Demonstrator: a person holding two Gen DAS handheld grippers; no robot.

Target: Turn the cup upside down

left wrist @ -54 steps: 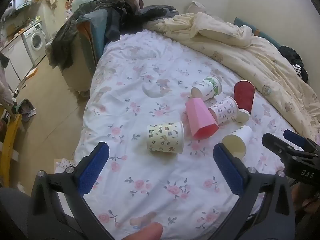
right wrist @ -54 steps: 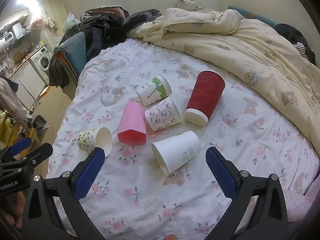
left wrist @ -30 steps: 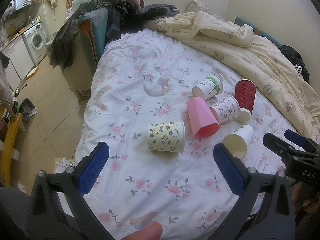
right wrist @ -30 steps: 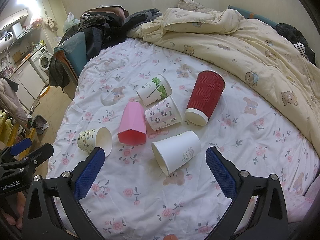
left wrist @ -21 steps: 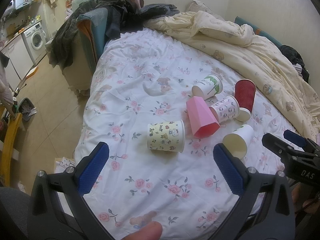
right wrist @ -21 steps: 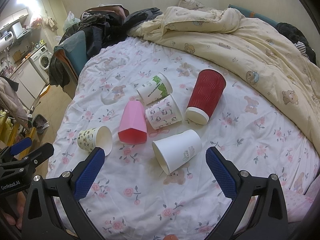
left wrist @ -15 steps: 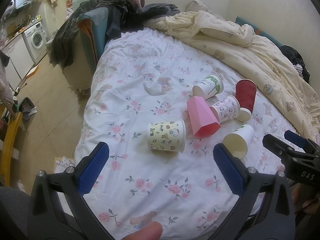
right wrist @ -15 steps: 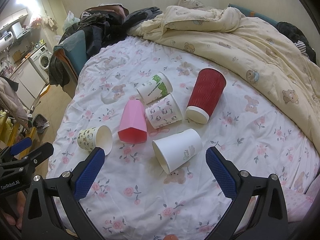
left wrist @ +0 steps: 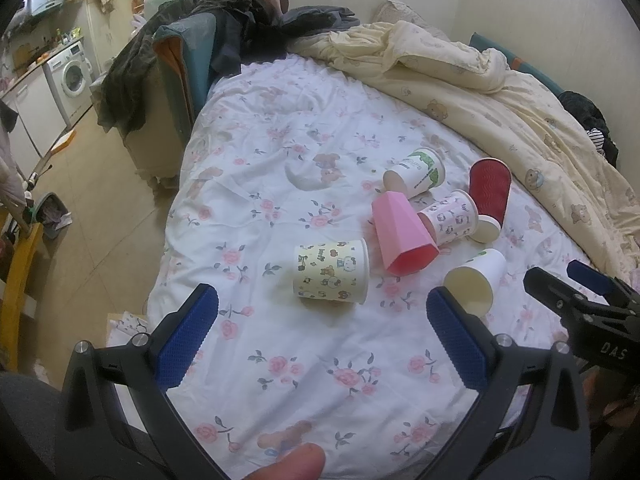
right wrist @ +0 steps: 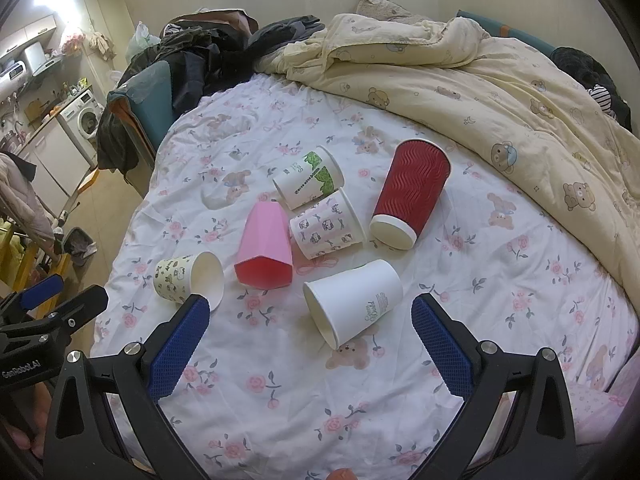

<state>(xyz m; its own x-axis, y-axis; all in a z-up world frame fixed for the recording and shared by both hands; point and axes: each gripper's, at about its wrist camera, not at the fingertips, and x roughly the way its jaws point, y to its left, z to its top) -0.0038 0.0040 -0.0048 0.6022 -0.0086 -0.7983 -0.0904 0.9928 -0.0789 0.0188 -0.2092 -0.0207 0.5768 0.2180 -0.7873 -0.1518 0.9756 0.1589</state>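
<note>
From the left wrist view, the left gripper hangs over the near edge of the bed, its jaws wide apart and holding nothing. Six cups lie on their sides on the flowered sheet. Nearest, just beyond the blue pads, is the cream cartoon cup, its mouth facing right. To its right lies the pink faceted cup, mouth toward the camera. Beyond that are the green-print cup and the pink-patterned cup, the latter touching the pink faceted cup. The red ribbed cup lies farther right, and the plain white cup sits just beside the right-hand pad, mouth toward the camera. The right gripper reaches in from the right edge of this view. A cream quilt is bunched along the far side of the bed, and a washing machine stands at far left.

From the right wrist view, the right gripper has its jaws spread wide and empty, with the plain white cup lying between and just beyond the two pads, mouth toward the lower left. The cream cartoon cup lies beside the left pad. The pink faceted cup, pink-patterned cup, green-print cup and red ribbed cup cluster behind. The left gripper shows at the left edge.
</note>
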